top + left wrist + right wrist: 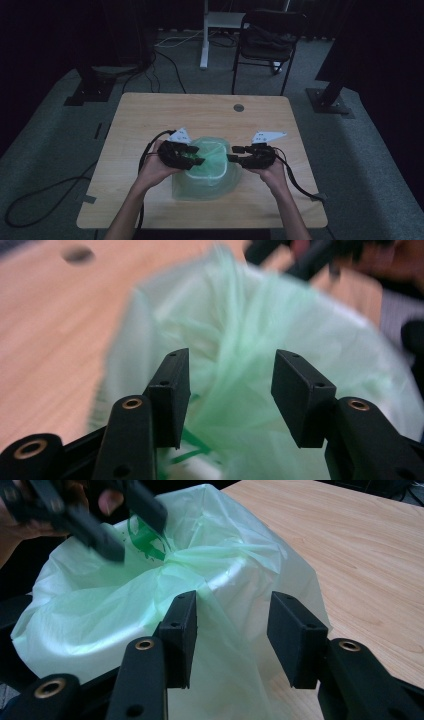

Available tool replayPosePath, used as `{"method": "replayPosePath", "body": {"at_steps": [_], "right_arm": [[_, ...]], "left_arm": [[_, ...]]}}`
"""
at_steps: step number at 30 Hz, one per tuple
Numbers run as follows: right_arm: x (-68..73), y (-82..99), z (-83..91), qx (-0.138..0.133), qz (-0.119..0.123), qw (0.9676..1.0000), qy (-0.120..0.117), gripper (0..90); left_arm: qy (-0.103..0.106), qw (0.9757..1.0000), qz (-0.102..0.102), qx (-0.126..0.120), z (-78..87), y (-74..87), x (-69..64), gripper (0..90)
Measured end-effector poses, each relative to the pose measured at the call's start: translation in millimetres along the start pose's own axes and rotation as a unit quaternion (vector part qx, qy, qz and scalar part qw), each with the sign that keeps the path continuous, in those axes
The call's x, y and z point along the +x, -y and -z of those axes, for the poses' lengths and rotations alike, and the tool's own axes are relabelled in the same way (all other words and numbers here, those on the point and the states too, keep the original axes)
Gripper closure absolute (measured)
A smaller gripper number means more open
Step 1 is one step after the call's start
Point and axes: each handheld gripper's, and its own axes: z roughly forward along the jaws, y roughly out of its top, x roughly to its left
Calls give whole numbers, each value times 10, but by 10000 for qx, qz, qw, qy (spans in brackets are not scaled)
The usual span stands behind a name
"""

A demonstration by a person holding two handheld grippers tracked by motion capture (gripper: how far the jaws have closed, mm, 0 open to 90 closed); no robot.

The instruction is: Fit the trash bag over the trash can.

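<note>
A pale green translucent plastic bag (207,172) is draped over a small white bin (216,175) at the middle of the wooden table (150,125). My left gripper (199,156) reaches over the bin's left rim. In the left gripper view its pads (172,390) stand apart, and bunched bag film (240,315) lies beyond the gap. My right gripper (233,153) hovers at the right rim. In the right gripper view its jaws (232,605) are open around a fold of bag (100,610) at the rim without pressing it. The other gripper (100,525) shows blurred across the bin.
A round grommet hole (238,107) sits near the table's far edge. Behind the table stand a dark chair (267,37), a white desk leg (205,35) and black stand bases (87,92). Cables (45,195) run over the grey floor.
</note>
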Motion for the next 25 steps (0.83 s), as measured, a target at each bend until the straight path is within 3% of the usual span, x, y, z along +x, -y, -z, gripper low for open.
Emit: {"method": "replayPosePath", "body": {"at_steps": [3,6,7,8,11,13,17,21,23,25], "right_arm": [[-2,4,10,-49,-5,10000,7,541],[-18,16,30,-77,-33,10000,34,538],[-21,21,38,-86,-48,9999,37,538],[-27,27,47,-97,-58,9999,47,538],[-37,38,58,-98,-74,9999,58,537],[-38,42,60,-82,-70,9999,64,537],[-39,42,59,-79,-68,9999,61,537],[-37,44,61,-74,-73,9999,68,535],[-38,47,65,-80,-74,9999,76,534],[-42,49,70,-78,-88,9999,81,534]], "left_arm": [[-342,9970,272,-642,164,62,51,493],[-894,9883,531,-1117,318,148,106,493],[-1156,9839,614,-1220,369,188,127,492],[-1278,9810,701,-1277,396,212,145,491],[-1702,9687,1107,-1426,481,308,220,488],[-1946,9617,1298,-1428,518,360,260,488],[-2211,9524,1500,-1467,574,448,308,485],[-2329,9458,1688,-1509,625,525,355,479],[-2317,9442,1782,-1517,639,549,372,478],[-2303,9443,1807,-1503,650,569,387,478]]}}
